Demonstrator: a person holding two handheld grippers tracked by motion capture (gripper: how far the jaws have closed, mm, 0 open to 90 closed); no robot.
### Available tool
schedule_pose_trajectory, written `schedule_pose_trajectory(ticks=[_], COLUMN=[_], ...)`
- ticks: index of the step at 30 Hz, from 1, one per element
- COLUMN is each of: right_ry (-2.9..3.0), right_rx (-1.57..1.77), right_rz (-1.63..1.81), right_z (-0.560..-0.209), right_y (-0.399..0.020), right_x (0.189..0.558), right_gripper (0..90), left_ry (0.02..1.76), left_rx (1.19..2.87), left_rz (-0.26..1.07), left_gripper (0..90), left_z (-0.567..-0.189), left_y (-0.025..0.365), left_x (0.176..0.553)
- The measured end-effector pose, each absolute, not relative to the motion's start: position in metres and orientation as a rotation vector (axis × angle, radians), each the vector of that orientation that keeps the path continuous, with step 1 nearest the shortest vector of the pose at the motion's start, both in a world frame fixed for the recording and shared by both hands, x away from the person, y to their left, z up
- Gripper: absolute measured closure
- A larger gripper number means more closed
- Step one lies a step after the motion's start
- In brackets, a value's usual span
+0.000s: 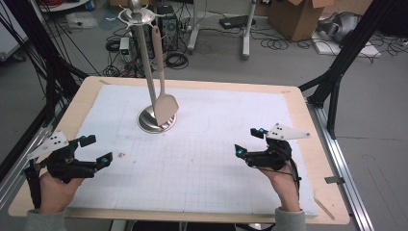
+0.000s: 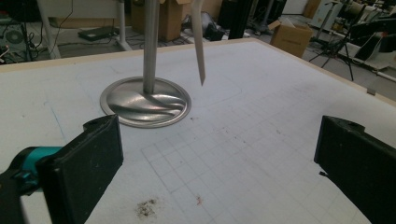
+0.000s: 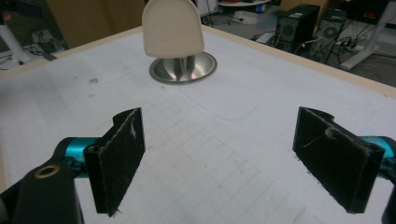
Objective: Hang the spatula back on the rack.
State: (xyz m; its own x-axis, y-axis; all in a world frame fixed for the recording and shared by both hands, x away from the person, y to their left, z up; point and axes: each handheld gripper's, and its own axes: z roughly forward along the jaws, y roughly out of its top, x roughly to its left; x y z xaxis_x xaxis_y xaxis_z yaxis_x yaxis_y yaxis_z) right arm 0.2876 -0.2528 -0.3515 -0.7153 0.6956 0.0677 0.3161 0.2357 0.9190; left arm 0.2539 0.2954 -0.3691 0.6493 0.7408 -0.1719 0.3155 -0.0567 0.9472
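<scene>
Currently: both grippers idle near the front of the table, nothing held.
Left gripper (image 1: pixel 94 150): low at the front left, jaws spread wide, empty; its own view looks between the jaws at the stand base.
Right gripper (image 1: pixel 249 141): front right, jaws also spread wide, empty; aimed toward the spatula blade.
Spatula (image 1: pixel 162 91): beige, hangs from the top of the stand, handle up, flat blade down, blade just above the stand base and beside the pole.
Spatula in the left gripper view (image 2: pixel 198 42): seen edge-on, thin, tip clear of the base.
Spatula in the right gripper view (image 3: pixel 173 28): broad face toward the camera, covers part of the pole.
Stand (image 1: pixel 144 57): steel pole on a round dished base (image 2: pixel 145 101), upright on the white gridded mat (image 1: pixel 216 159), well apart from both grippers.
Handling guess: spatula looks light, plastic or silicone, handle fairly stiff, blade maybe a bit flexible; not fragile. Hangs free, so likely swings if nudged.
Grip spot: mid handle, jaws across the narrow sides, below the hook so it can lift off; the blade is too wide and thin for a good pinch.
Risk: stand is top-heavy looking; a sideways pull could tip it, so lift up first.
Table (image 1: pixel 308 120): wooden rim around the mat.
</scene>
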Motion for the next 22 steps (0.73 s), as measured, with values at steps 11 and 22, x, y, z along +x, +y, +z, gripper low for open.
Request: schedule_pose_trajectory(ticks=[11, 22], right_ry=[2.114, 2.103], right_rx=[1.003, 1.034], right_rz=[1.529, 1.557], right_z=[-0.369, -0.375], right_y=[-0.28, -0.291], right_x=[0.277, 0.273], right_gripper=[16.3, 16.3], left_ry=[0.887, 0.88], left_rx=[1.65, 1.668], left_rz=[0.435, 0.434], left_gripper=[1.7, 1.7], left_z=[-0.37, -0.371], left_y=[0.296, 0.29], left_x=[0.254, 0.255])
